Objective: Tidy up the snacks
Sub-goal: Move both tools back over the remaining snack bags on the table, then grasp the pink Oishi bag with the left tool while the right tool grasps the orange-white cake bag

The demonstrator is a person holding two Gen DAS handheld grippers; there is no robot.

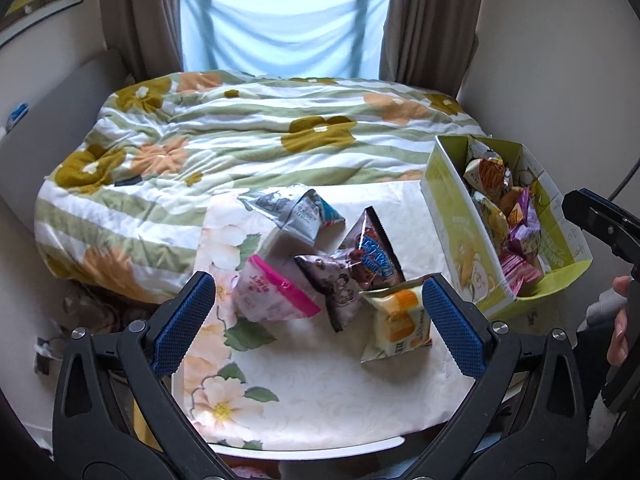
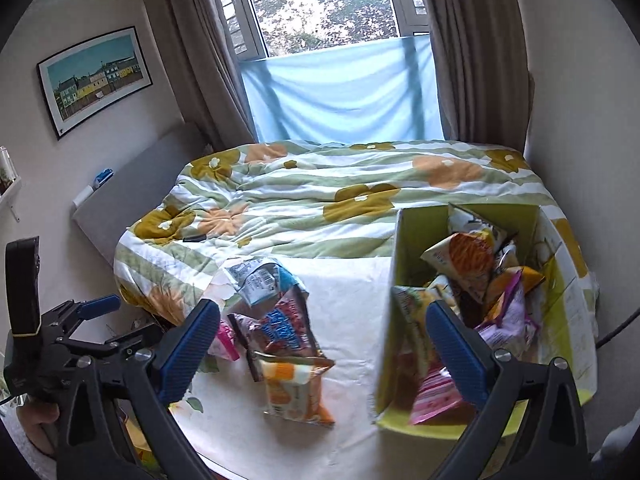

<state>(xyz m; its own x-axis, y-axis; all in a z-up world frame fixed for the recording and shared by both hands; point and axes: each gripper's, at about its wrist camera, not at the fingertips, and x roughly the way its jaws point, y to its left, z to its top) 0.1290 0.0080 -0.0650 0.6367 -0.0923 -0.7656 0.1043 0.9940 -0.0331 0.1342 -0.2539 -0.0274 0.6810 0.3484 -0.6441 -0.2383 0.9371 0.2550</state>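
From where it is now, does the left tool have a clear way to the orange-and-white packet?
Probably yes. The left tool is open and empty, and the orange-and-white packet lies uncovered on the cloth, nearest of the loose packets. The green box and right tool stand off to the side.

Light source: daylight through the tall paned window [image 2: 324,4], overexposed at its top right.
Brightness: soft, even; faint shadows on the white floral tablecloth [image 1: 320,380].
Distortion: strong fisheye curve, black corners.
Blur: green cardboard snack box [image 2: 386,344] edge smeared, possibly motion.
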